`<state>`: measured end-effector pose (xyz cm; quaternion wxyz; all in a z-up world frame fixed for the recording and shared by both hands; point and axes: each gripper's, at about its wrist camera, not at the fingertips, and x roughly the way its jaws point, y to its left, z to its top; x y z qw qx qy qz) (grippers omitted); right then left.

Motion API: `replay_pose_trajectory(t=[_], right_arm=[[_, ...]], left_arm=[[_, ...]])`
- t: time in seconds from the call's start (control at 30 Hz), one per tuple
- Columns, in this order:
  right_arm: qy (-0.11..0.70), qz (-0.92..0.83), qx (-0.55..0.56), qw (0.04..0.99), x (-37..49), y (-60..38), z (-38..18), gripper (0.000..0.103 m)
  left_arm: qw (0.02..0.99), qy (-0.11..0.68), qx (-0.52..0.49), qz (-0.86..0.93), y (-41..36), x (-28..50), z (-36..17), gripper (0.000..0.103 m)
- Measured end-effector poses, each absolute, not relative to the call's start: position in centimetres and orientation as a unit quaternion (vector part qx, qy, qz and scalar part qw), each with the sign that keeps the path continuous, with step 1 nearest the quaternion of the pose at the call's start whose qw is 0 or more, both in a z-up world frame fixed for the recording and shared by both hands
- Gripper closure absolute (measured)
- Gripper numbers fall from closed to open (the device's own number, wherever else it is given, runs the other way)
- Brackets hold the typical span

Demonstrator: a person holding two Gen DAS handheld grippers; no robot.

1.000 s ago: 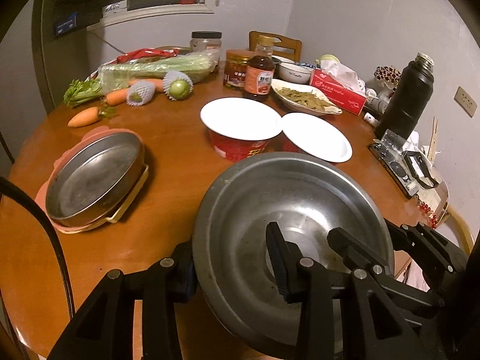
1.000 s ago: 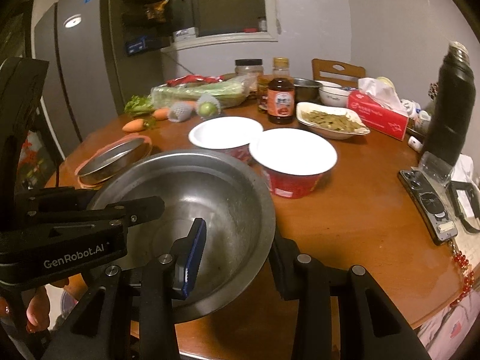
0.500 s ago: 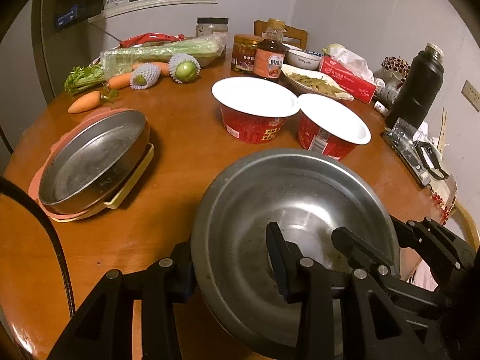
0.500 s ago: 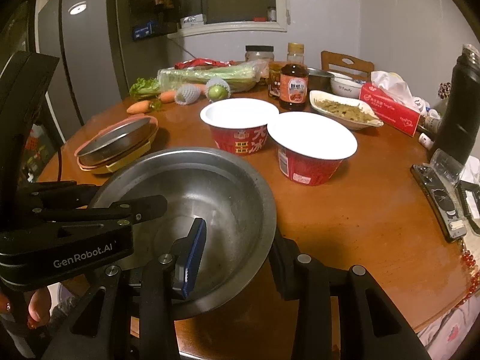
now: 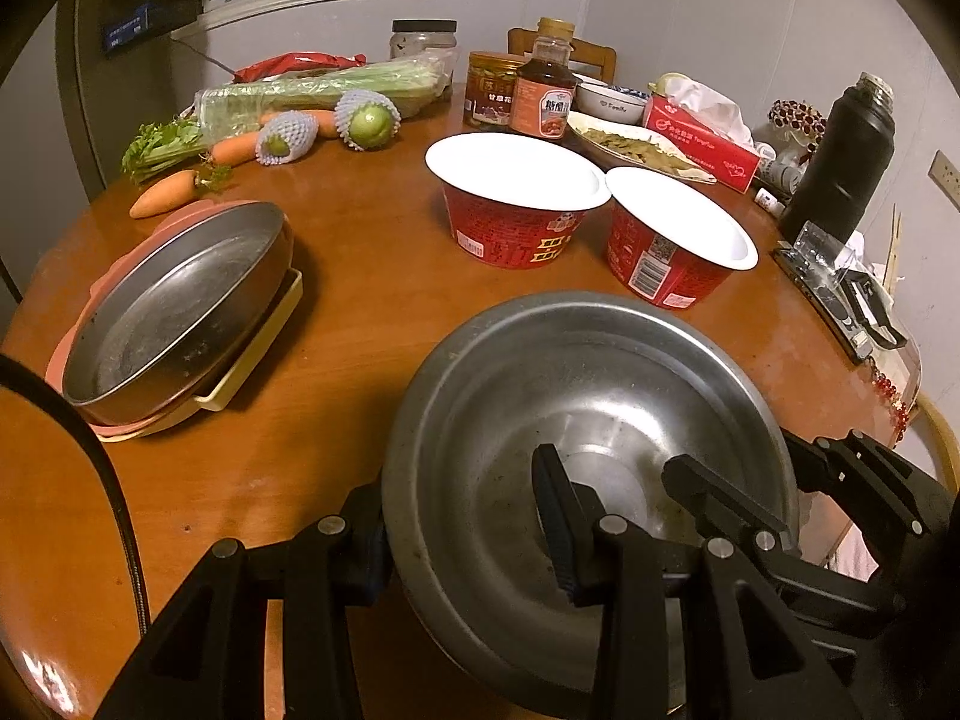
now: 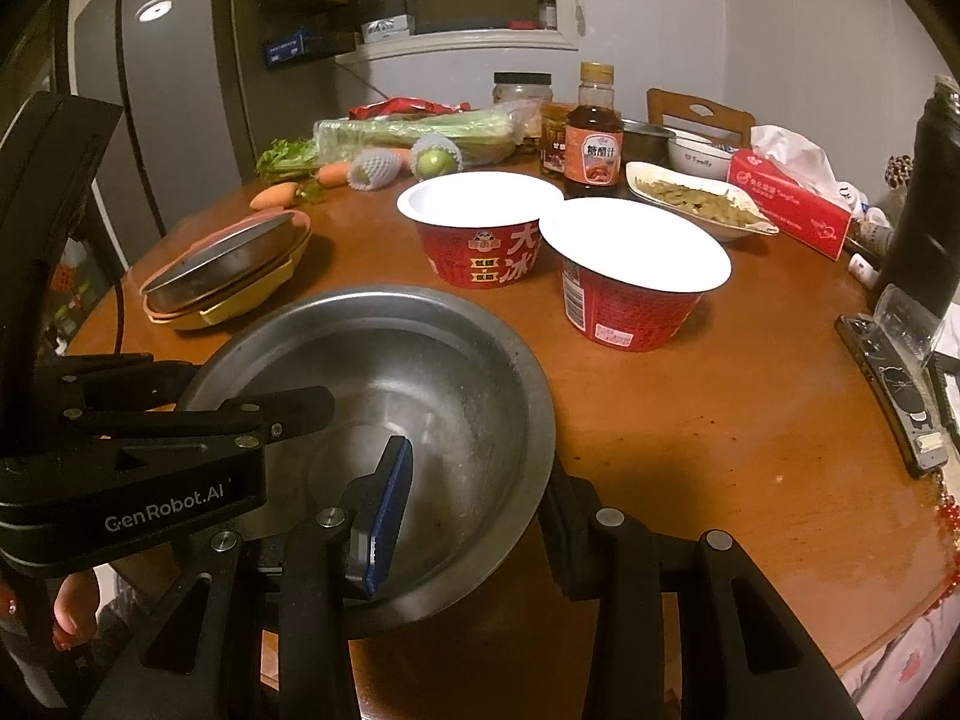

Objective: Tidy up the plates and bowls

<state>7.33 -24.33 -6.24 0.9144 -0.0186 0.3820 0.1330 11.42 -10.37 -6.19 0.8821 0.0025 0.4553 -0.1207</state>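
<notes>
**Both grippers clamped on the steel bowl's rim**

Your left gripper (image 5: 462,540) grips the near left rim of the steel bowl (image 5: 600,408), one finger inside, one outside. Your right gripper (image 6: 474,516) pinches the opposite rim the same way. The bowl sits low over the near edge of the wooden table (image 5: 360,276).

Seen from the right wrist, "GenRobot.AI" reads on the left gripper's body. Ahead of both grippers stand two red instant-noodle tubs (image 6: 480,228) with white lids and Chinese characters; beyond them, a brown sauce bottle (image 6: 593,150) with a Chinese label.

Off to your left, a steel pan (image 5: 174,312) rests tilted on pink and yellow plates (image 5: 264,324). Only the right-wrist view shows the grey fridge (image 6: 168,108).
</notes>
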Motion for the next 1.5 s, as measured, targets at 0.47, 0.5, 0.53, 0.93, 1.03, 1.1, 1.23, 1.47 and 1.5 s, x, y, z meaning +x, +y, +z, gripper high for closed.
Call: replay_pose_trajectory(t=[0.47,0.5,0.53,0.93,1.03,1.1,1.23,1.47,1.5], right_arm=[[0.388,0.146,0.005,0.91,7.3,-24.8,-6.1,0.058],[0.388,0.146,0.005,0.91,7.3,-24.8,-6.0,0.058],[0.389,0.147,0.006,0.91,7.3,-24.8,-6.0,0.058],[0.383,0.14,0.012,0.913,7.1,-25.3,-5.5,0.054],[0.381,0.138,0.014,0.914,7.0,-25.6,-5.2,0.054],[0.377,0.136,0.015,0.916,6.9,-25.7,-5.0,0.054],[0.372,0.131,0.021,0.919,6.7,-26.1,-4.6,0.053],[0.37,0.127,0.03,0.92,7.0,-26.6,-4.2,0.053],[0.37,0.127,0.032,0.92,7.2,-26.8,-4.1,0.053]], left_arm=[[0.884,0.452,0.013,-0.115,-10.5,11.2,-5.9,0.056],[0.884,0.452,0.013,-0.114,-10.4,11.2,-5.9,0.056],[0.885,0.452,0.013,-0.113,-10.4,11.2,-5.9,0.055],[0.892,0.441,0.013,-0.102,-10.0,10.8,-5.1,0.051],[0.895,0.435,0.015,-0.094,-10.0,10.6,-4.7,0.049],[0.897,0.431,0.016,-0.093,-10.0,10.4,-4.3,0.048],[0.901,0.424,0.015,-0.093,-10.0,10.2,-3.7,0.048],[0.903,0.417,0.011,-0.099,-10.0,10.2,-2.9,0.047],[0.904,0.416,0.009,-0.101,-10.0,10.3,-2.7,0.047]])
